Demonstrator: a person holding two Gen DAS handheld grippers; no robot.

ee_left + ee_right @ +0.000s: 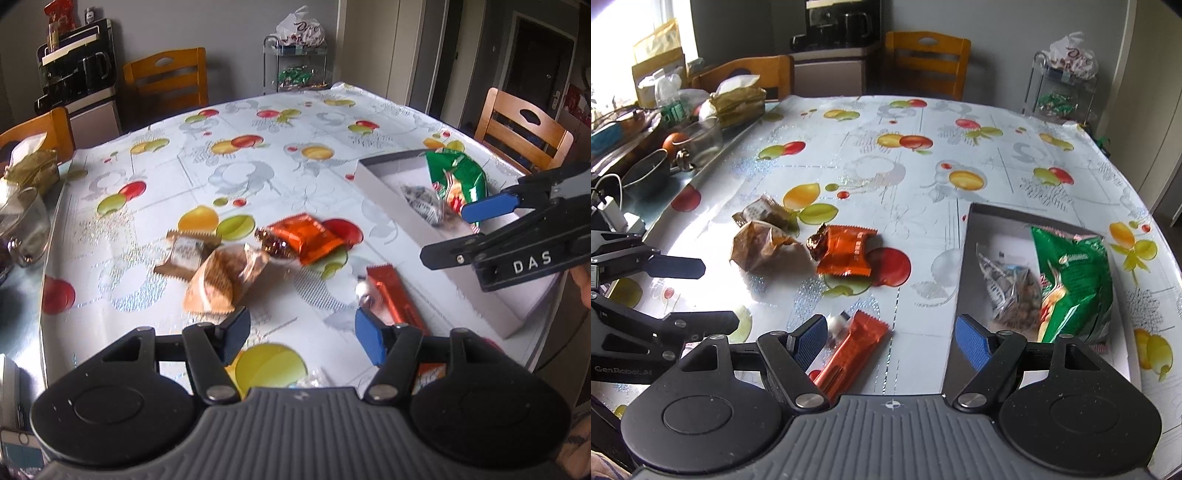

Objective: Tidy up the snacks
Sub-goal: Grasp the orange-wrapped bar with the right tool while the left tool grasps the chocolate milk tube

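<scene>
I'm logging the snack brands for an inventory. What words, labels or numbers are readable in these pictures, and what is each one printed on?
"DAS": white letters on the right gripper.
"GenRobot.AI": pale print on the side of the left gripper.
Cursive word on the white plastic bag on the wire rack: too blurred to read.
Print on the green bag, orange packet, orange bar and brown packet: too blurred to read.

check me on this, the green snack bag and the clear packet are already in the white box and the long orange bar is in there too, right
Not quite. The green snack bag and the clear packet do lie in the white box, but the long orange bar is outside it, on the tablecloth beside the box's left wall. The right wrist view shows this.
</scene>
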